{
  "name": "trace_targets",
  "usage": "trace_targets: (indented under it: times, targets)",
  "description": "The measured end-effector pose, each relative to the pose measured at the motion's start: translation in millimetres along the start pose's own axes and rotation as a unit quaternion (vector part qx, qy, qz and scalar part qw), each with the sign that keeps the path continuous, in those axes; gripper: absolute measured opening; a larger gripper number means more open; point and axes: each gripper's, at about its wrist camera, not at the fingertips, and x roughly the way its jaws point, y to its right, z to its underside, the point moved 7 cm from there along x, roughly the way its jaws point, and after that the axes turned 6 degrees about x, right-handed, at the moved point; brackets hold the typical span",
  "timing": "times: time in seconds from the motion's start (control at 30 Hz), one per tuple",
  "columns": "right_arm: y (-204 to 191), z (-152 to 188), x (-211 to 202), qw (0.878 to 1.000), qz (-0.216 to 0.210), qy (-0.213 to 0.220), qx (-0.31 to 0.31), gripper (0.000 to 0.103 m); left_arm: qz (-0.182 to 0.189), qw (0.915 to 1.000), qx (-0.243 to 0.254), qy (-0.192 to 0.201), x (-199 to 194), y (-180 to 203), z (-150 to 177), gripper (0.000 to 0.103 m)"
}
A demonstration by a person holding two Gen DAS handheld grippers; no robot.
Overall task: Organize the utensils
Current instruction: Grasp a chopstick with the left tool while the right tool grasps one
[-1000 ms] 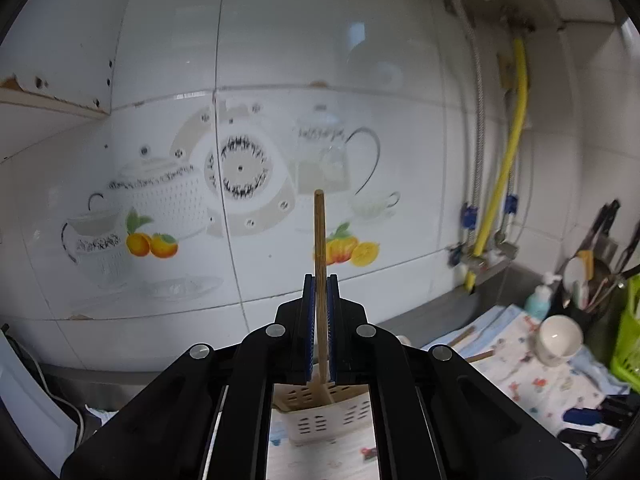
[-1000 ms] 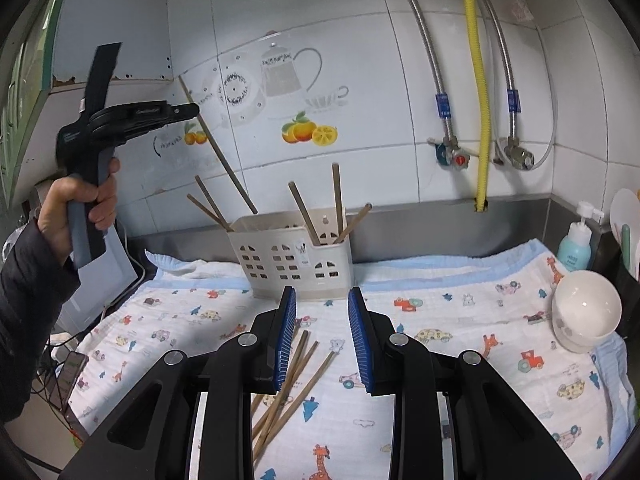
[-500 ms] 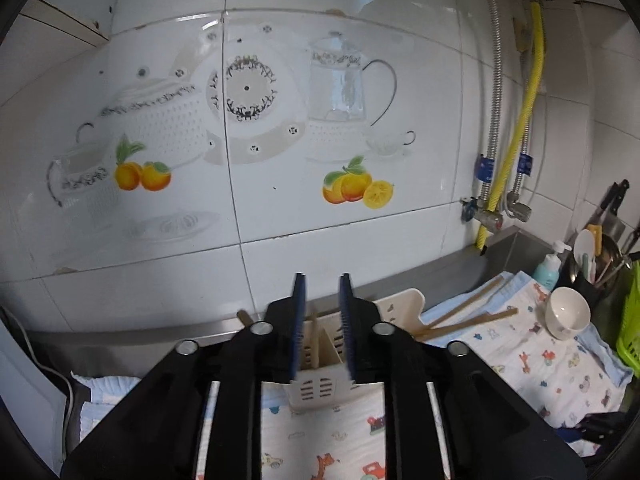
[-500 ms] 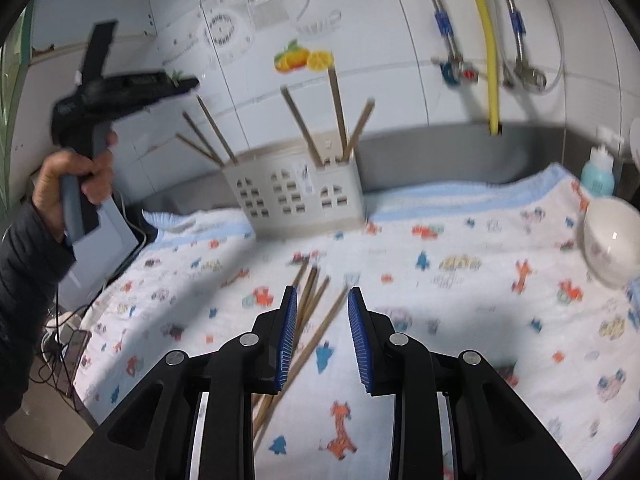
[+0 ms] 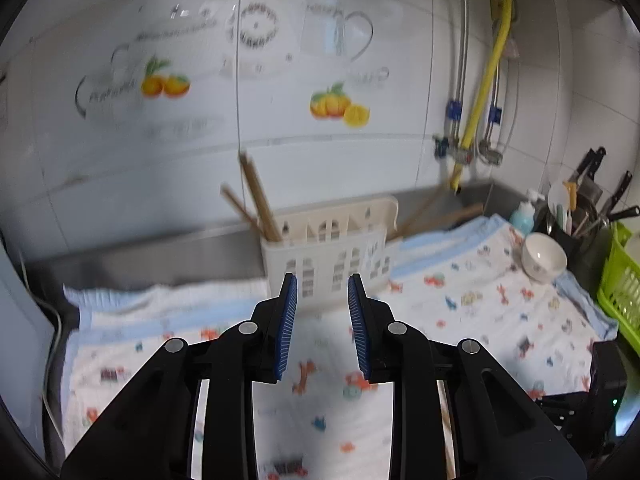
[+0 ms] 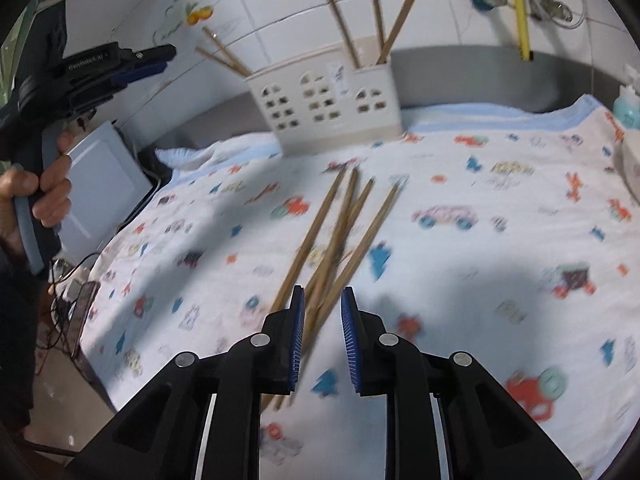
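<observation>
1. Though motion blur softens my left wrist view, I see the left gripper empty, its jaws having just been opening; beyond it the cream holder carries standing chopsticks, and a white bowl sits far right.
2. In the right wrist view, my right gripper has just been narrowing over the loose chopsticks on the patterned cloth, pads not pressing; their near ends hide behind the fingers.

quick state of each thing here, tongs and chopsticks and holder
left tongs: open, empty
right tongs: open, nothing gripped, above the loose chopsticks
loose brown wooden chopsticks: lying flat on the printed cloth
cream plastic slotted holder: upright, chopsticks standing inside
</observation>
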Motion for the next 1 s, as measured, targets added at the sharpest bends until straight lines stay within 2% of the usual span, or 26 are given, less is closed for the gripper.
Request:
trace_targets:
  times: [0.27, 0.4, 0.53, 0.83, 1.0]
  targets:
    - [-10, 33, 11, 1.0, 0.007, -0.026, 0.0, 0.019, 0.026, 0.9976, -0.03, -0.057, 13, 5, 67, 0.027]
    - [-9, 38, 9, 1.0, 0.008, -0.026, 0.002, 0.01, 0.058, 0.9937, -0.044, -0.086, 20, 19, 96, 0.027]
    - [-5, 40, 7, 1.0, 0.01, -0.023, 0.006, 0.008, 0.091, 0.9879, -0.044, -0.117, 29, 42, 124, 0.027]
    - [14, 39, -4, 0.999, 0.045, -0.005, 0.005, 0.005, 0.142, 0.9744, -0.042, -0.169, 46, 96, 162, 0.027]
    - [28, 40, -7, 0.998, 0.056, -0.004, 0.01, 0.005, 0.141, 0.9712, -0.043, -0.187, 53, 112, 173, 0.027]
